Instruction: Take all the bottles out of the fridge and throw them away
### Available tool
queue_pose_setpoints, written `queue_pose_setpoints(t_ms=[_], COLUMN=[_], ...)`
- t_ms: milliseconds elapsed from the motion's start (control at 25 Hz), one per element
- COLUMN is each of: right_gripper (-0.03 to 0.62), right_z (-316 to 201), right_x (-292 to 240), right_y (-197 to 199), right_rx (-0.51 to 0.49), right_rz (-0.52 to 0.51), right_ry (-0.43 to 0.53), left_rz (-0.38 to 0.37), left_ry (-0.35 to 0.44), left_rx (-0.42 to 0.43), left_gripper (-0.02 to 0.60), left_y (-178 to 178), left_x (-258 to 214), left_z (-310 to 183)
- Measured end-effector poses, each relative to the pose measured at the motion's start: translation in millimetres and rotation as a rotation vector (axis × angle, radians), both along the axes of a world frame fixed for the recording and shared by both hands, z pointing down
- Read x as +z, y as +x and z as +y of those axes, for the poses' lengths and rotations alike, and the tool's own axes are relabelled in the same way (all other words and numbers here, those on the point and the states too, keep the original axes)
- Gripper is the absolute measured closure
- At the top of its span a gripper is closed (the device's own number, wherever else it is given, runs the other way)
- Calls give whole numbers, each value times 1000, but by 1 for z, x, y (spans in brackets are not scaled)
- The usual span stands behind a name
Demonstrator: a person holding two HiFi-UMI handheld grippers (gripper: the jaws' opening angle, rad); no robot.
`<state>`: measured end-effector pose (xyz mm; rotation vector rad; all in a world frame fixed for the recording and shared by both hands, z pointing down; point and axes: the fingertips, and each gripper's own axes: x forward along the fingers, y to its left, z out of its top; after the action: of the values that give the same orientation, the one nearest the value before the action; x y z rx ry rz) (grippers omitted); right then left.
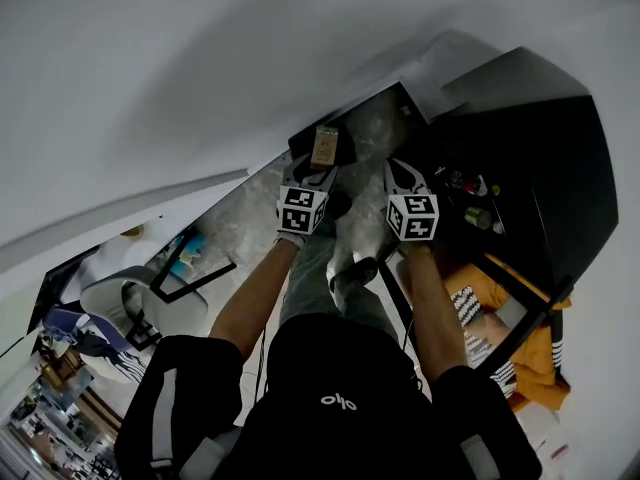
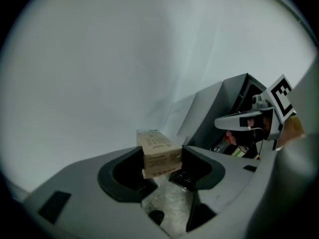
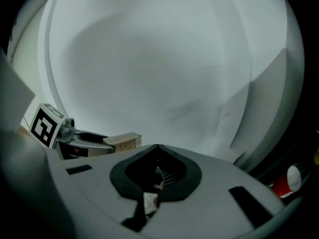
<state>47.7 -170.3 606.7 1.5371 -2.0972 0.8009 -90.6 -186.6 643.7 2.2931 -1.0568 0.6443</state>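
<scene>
My left gripper (image 1: pixel 320 168) is shut on a small brown carton (image 1: pixel 324 146), held upright out in front of the white wall. In the left gripper view the carton (image 2: pixel 155 146) sits squeezed between the two dark pads (image 2: pixel 130 167). To its right my right gripper (image 1: pixel 405 175) hangs at about the same height, its jaws shut with nothing in them (image 3: pixel 157 147). The open fridge (image 1: pixel 560 158) is dark, at the right. Small bottles (image 1: pixel 472 186) stand inside it, one with a red cap (image 3: pixel 290 179). The right gripper view also shows the carton (image 3: pixel 123 141).
A black box-like thing (image 1: pixel 365 128) lies on the speckled grey floor (image 1: pixel 250 218) below the grippers. A person in orange (image 1: pixel 525 353) sits low at the right beside the fridge. A white chair (image 1: pixel 120 298) and clutter stand at the left.
</scene>
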Motion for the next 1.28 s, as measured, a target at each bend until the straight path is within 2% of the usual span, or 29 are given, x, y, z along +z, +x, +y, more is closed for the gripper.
queue_pose_setpoints(t_ms=[280, 800, 1120, 1280], right_gripper=[592, 592, 592, 592], right_z=[-10, -16, -14, -16], right_x=[46, 124, 174, 195], right_y=[2, -27, -32, -34], right_rx=[42, 89, 151, 148], right_rz=[-17, -63, -109, -119], right_ry=[-60, -169, -193, -195], left_rz=[-28, -102, -136, -150], left_ry=[-60, -168, -187, -174], left_rx=[43, 127, 202, 223], left_gripper=[328, 328, 328, 328], left_y=[2, -16, -8, -2], left_x=[47, 125, 180, 207], left_z=[-11, -16, -19, -24])
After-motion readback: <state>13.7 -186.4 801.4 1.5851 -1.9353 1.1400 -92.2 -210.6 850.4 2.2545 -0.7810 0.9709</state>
